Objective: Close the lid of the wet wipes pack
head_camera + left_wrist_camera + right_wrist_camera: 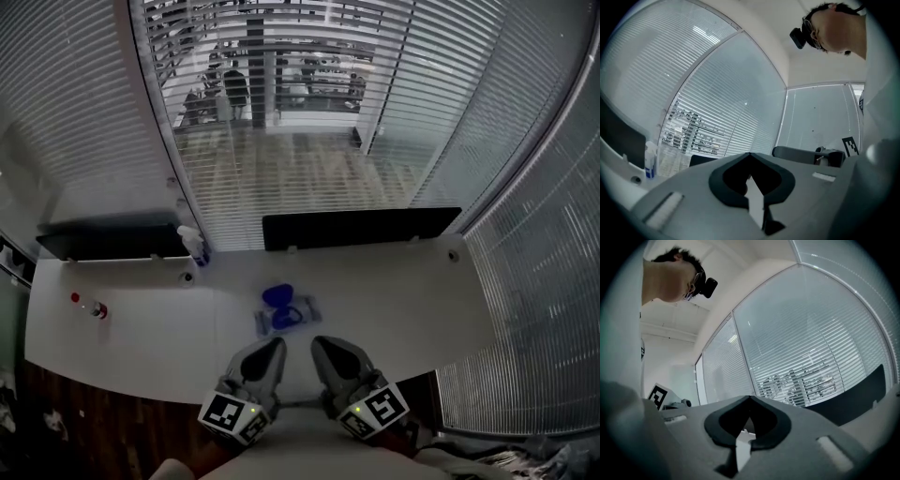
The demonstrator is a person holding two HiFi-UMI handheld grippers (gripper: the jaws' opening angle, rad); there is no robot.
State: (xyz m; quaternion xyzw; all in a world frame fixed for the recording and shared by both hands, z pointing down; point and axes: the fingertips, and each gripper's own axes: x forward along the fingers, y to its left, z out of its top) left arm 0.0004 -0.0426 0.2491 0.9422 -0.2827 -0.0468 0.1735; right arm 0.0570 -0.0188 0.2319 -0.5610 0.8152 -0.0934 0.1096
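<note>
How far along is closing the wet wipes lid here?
Nothing looks done: the blue lid appears to stand open on the wet wipes pack. Nothing is in hand; the left gripper and right gripper are shut, empty, short of the pack. Remaining: press the lid down.

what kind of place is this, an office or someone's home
Most likely an office. A long white desk carries dark divider screens along its back edge. Horizontal blinds hang all round it, and through the slats there are what look like office chairs in a further room.
</note>
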